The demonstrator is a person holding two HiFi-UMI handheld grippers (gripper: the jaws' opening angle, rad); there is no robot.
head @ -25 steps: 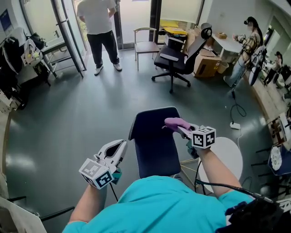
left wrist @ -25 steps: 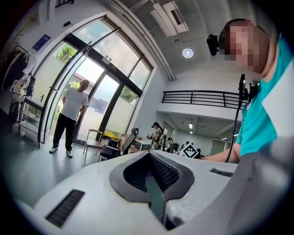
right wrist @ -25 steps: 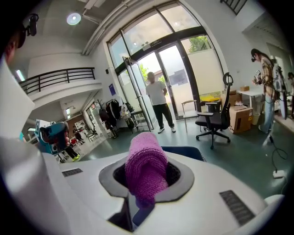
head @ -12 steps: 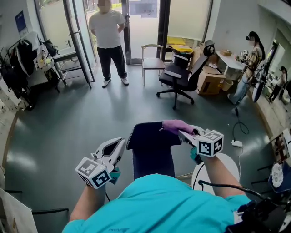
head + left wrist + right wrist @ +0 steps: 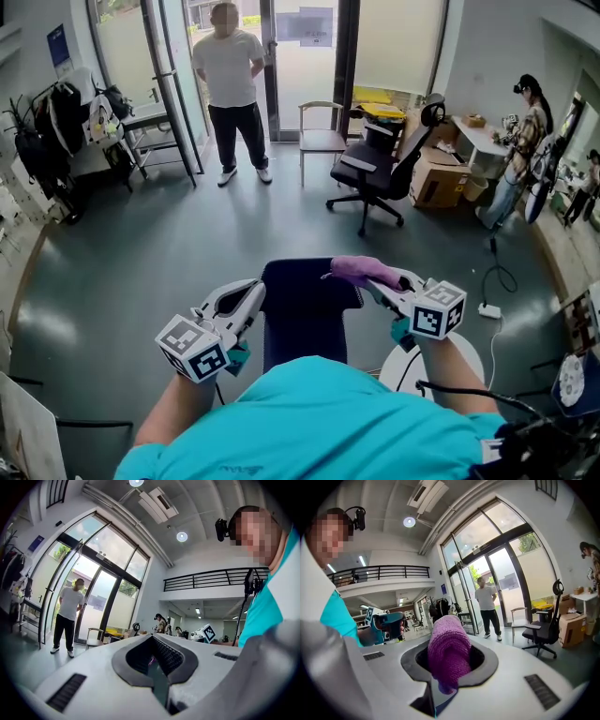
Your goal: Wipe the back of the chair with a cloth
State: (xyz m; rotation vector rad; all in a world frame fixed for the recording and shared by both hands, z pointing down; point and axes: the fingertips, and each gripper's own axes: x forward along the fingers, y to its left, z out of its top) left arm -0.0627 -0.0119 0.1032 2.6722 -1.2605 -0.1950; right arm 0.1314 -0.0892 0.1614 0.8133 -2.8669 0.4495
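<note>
The cloth (image 5: 361, 270), purple and rolled, is clamped between the jaws of the right claw (image 5: 377, 279) and bulges out ahead of their tips. In the right gripper view it fills the gap between the pads and a fold hangs down below them. Its free end lies at the top right corner of the chair back (image 5: 305, 314), which is dark blue and upright, just left of this claw. Whether cloth and back touch cannot be told. The left claw (image 5: 248, 295) has its jaws together with nothing between them. It is held just beside the back's upper left corner, so the back stands between the two claws. The person's teal shirt (image 5: 319, 422) covers the lower part of the back from the head view. Below and right of the right claw is a white round table (image 5: 469, 361), with a black cable (image 5: 459, 386) running past the forearm. Well ahead of both claws the grey floor (image 5: 169, 244) is bare. Beyond it a black office chair (image 5: 380, 159) stands ahead of the right claw, with a wooden chair (image 5: 322, 131) and a box (image 5: 441, 183) near it. A bystander (image 5: 234, 84) in a white shirt stands by the glass doors (image 5: 305, 47).
</note>
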